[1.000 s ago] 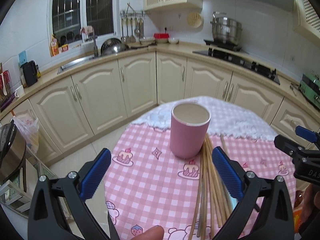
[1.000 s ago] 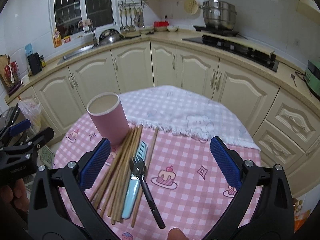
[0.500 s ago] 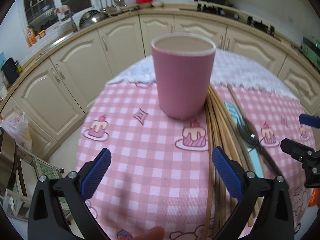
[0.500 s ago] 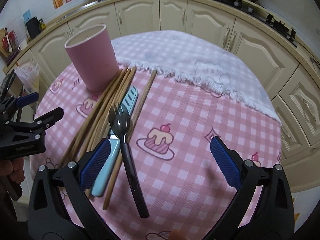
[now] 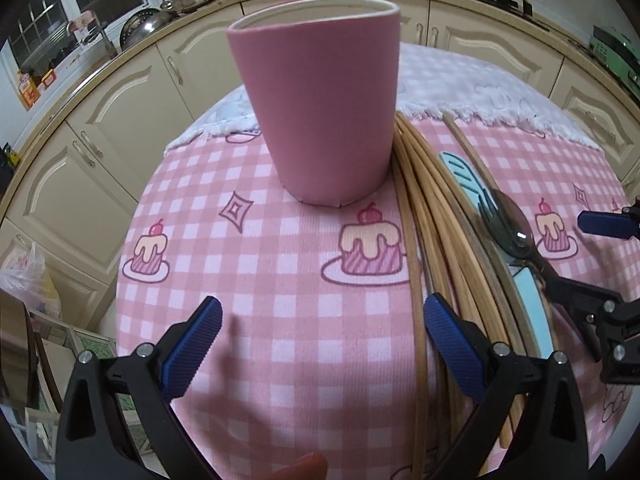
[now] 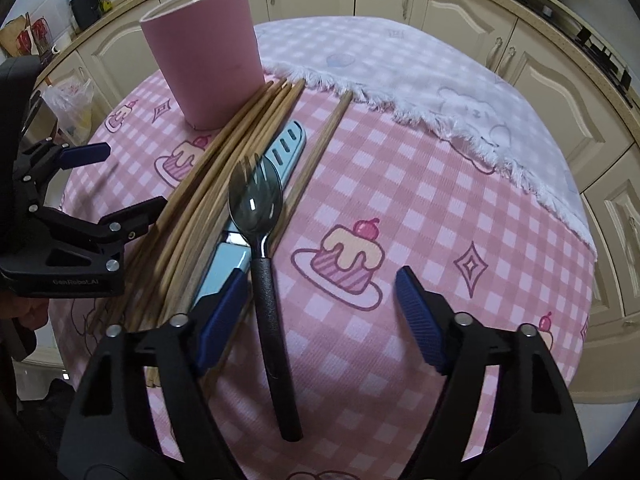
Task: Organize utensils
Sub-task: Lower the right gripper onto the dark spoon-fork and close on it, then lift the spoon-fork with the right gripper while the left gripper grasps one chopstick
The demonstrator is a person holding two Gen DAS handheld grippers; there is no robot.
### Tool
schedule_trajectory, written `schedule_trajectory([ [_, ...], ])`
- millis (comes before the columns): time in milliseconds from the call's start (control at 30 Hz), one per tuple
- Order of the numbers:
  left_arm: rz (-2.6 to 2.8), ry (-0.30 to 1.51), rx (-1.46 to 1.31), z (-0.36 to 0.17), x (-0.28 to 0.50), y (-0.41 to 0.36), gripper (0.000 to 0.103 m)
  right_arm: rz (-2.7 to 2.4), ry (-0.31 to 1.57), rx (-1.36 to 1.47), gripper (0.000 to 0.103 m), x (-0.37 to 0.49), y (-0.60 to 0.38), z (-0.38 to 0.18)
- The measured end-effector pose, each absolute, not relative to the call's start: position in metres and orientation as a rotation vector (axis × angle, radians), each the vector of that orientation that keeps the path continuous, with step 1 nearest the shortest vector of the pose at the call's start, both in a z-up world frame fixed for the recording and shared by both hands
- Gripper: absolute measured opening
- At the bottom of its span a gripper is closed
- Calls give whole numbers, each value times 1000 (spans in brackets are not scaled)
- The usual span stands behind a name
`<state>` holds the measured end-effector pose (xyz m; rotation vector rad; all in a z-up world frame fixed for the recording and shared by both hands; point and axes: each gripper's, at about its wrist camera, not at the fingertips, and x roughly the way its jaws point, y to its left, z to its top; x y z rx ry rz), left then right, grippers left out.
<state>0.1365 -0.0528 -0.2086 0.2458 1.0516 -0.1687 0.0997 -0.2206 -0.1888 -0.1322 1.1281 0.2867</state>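
A pink cup [image 5: 320, 100] [image 6: 208, 60] stands upright on the pink checked tablecloth. Beside it lie several wooden chopsticks [image 5: 436, 216] [image 6: 224, 176], a light blue knife [image 5: 464, 176] [image 6: 280, 148] and a dark spork [image 5: 508, 228] [image 6: 256, 200] with a black handle. My left gripper [image 5: 320, 344] [image 6: 112, 180] hangs open low over the cloth in front of the cup, its right pad above the chopsticks. My right gripper [image 6: 324, 316] [image 5: 592, 260] straddles the spork's handle. Its jaws are closing and the pads are not pressing on the handle.
A white fringed cloth [image 6: 420, 64] covers the far part of the round table. Cream cabinets [image 5: 100, 128] and a counter ring the table. A plastic bag [image 5: 28, 280] sits on the floor at the left, beyond the table's edge.
Both grippers have come down close to the table and tipped further downward. The right jaws have narrowed around the spork's handle. The left jaws keep their width.
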Motion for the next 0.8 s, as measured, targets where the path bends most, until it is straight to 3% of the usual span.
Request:
schedule_trajectory([
  [133,-171,1060,279,-212,144,-58,99,292,1142,-134,69,102,-223,-191],
  [200,-177,1061,290,-213,145,-59,99,275,1156,-149,63,105,-224,-193],
  [367,-194,1053,344,-211,153,-67,99,290,1166,-144,62,116,-221,-191],
  [433,-209,1054,363,-211,157,-71,98,289,1175,-153,58,121,-219,-192],
  [500,-228,1058,370,-210,161,-73,95,280,1180,-155,47,125,-217,-192],
  [567,-267,1072,352,-210,164,-73,87,278,1182,-153,35,130,-215,-191],
  [600,-297,1082,334,-208,165,-73,78,280,1182,-154,30,131,-215,-191],
  [700,-389,1100,297,-206,164,-78,45,298,1175,-140,12,132,-213,-191],
  [800,-452,1097,325,-202,159,-89,8,321,1159,-74,12,128,-219,-190],
])
